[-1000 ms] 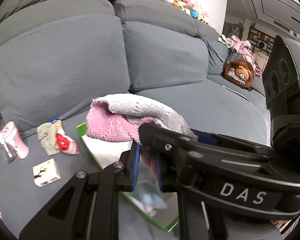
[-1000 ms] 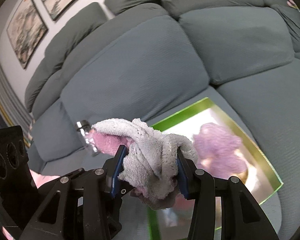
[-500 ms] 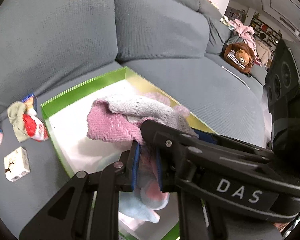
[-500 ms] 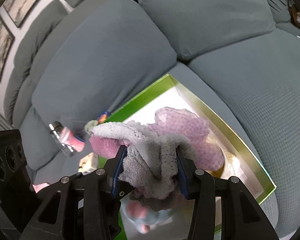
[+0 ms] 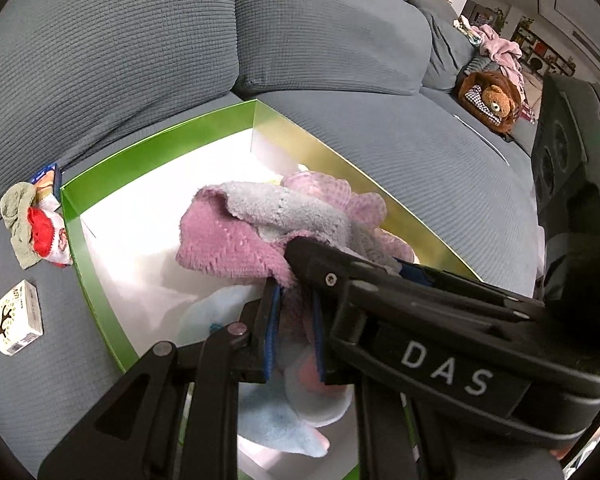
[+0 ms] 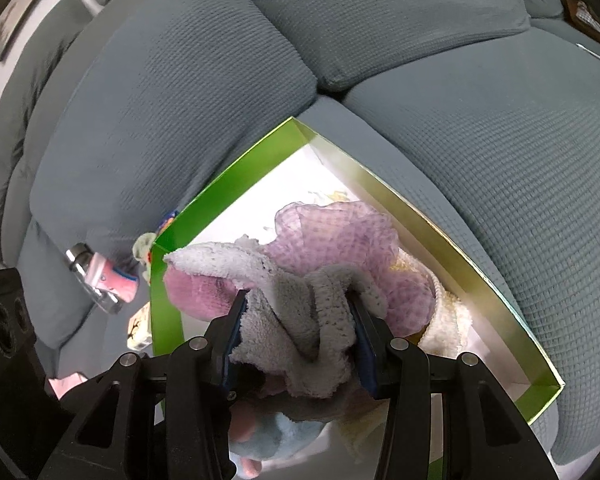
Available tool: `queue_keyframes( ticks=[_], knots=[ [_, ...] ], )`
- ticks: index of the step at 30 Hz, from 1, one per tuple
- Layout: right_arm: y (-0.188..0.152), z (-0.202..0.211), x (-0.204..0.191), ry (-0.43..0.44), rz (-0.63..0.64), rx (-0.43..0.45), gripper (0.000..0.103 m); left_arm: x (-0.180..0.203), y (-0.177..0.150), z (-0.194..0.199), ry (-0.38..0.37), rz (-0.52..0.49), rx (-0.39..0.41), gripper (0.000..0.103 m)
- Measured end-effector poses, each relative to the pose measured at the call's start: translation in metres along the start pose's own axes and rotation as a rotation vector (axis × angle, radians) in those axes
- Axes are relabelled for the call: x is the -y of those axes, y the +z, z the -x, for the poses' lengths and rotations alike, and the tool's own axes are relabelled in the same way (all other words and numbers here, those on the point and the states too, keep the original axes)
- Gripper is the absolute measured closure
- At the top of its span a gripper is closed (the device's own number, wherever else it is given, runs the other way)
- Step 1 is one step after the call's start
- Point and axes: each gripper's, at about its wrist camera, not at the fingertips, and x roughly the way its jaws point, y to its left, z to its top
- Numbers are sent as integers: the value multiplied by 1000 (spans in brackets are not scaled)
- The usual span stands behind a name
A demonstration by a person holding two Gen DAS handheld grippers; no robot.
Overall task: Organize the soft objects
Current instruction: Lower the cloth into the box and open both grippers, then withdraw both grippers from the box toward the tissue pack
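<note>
A pink and grey folded towel [image 5: 236,232] [image 6: 292,312] is held by both grippers over the open green box [image 5: 160,148] [image 6: 228,180] on the grey sofa. My left gripper [image 5: 294,316] is shut on its pink end. My right gripper [image 6: 298,332] is shut on its grey end. Inside the box lie a lilac mesh cloth [image 6: 340,232], a light blue soft toy [image 5: 276,412] and a cream cloth [image 6: 448,328]. A green and red bundle of socks [image 5: 32,228] lies on the seat left of the box.
A small printed carton [image 5: 18,322] and a pink bottle [image 6: 108,280] lie on the seat left of the box. A brown teddy bear [image 5: 494,100] and pink clothes [image 5: 500,50] sit at the sofa's far right end. The back cushions [image 5: 140,40] rise behind the box.
Both grippers have carried the towel forward and down, from in front of the box to over its inside. The box's contents now show beneath the towel.
</note>
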Motion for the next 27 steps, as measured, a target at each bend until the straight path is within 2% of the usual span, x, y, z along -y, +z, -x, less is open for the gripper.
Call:
queue_keyframes(
  ticks=[4,8,14,16,18,23,26,27],
  knots=[
    [0,3,0,6,-5,11,54,1,1,4,3,-1,9,90],
    [1,14,-4,19,22,57,54,-1,5,14,2,9,25,86],
    [-1,42,-9,40,48,166,32,-18,7,38,20,64,76,69],
    [-1,52,-11,60,56,209,26,-25,7,49,22,79,99,55],
    [-1,59,-12,82,57,238,21,-30,6,58,39,79,120,46],
    [-4,74,-20,115,79,289,19,-52,-3,75,75,115,147,37],
    [-6,78,-27,113,94,293,19,-67,-9,84,78,158,148,33],
    [-7,77,-30,109,102,276,19,-71,-12,88,80,175,153,29]
  ],
)
